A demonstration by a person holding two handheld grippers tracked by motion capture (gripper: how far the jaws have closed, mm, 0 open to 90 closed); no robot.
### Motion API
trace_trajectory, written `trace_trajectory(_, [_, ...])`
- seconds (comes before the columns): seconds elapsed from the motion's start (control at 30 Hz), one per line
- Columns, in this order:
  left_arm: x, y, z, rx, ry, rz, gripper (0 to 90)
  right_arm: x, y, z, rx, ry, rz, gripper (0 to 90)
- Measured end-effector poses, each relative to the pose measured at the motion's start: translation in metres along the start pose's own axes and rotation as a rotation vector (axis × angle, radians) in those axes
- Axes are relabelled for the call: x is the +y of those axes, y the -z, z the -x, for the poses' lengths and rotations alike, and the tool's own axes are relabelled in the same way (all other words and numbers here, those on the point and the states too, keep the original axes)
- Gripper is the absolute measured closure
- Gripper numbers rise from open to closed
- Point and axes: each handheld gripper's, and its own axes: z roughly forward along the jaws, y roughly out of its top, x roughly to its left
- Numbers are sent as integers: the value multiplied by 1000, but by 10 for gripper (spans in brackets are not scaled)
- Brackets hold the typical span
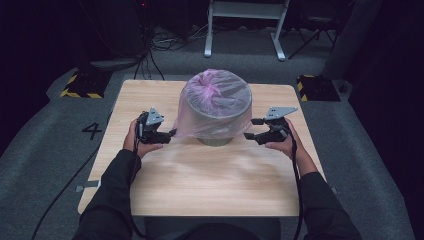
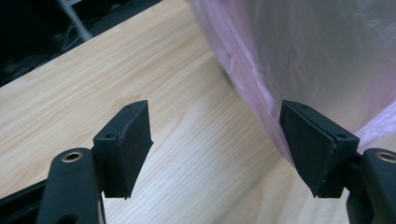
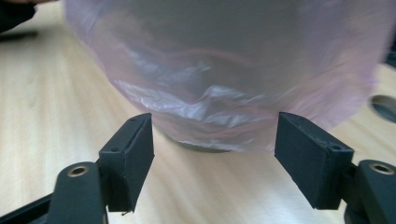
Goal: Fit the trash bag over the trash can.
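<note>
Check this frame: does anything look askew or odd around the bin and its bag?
Slightly. The pink bag drapes unevenly over the grey bin: its hem flares out loose toward the left gripper. Both grippers, including the right gripper, stand open. Nothing spilled.

A light wooden table (image 1: 210, 175) with a pale grain and rounded corners is seen standing on grey carpeted floor (image 1: 45, 150). Directly on the tabletop, toward its far middle, a grey round bin (image 1: 216, 137) is set upright, and it is draped from the top down with a thin pink plastic bag (image 1: 215, 97) whose loose hem hangs near the board without its contact being discernible. In the right gripper view the bin's base is seen resting on the wood, and a round hole (image 3: 385, 105) is cut into the tabletop at the edge. The near half of the board is shown as bare wood grain
</note>
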Motion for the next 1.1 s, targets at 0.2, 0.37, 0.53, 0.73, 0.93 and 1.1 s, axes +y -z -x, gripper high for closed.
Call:
trace_trajectory(0.2, [-1,8,-5,-47,76,85,253,2,-8,-6,-87,27,-32,315])
trace_trajectory(0.37, [12,18,4,-45,58,136,255,5,-13,-10,-140,58,-38,630])
trace_trajectory(0.53, [12,31,6,-9,25,100,221,4,-14,-9,-150,93,-95,885])
trace_trajectory(0.73, [-7,45,9,-10,27,27,184,-6,-9,-4,-143,57,-99,870])
trace_trajectory(0.93, [-28,47,25,-14,24,-66,168,-14,1,0,-111,-14,-80,554])
trace_trajectory(1.1, [-43,45,40,-24,-7,-132,166,-17,12,4,-99,-74,-17,356])
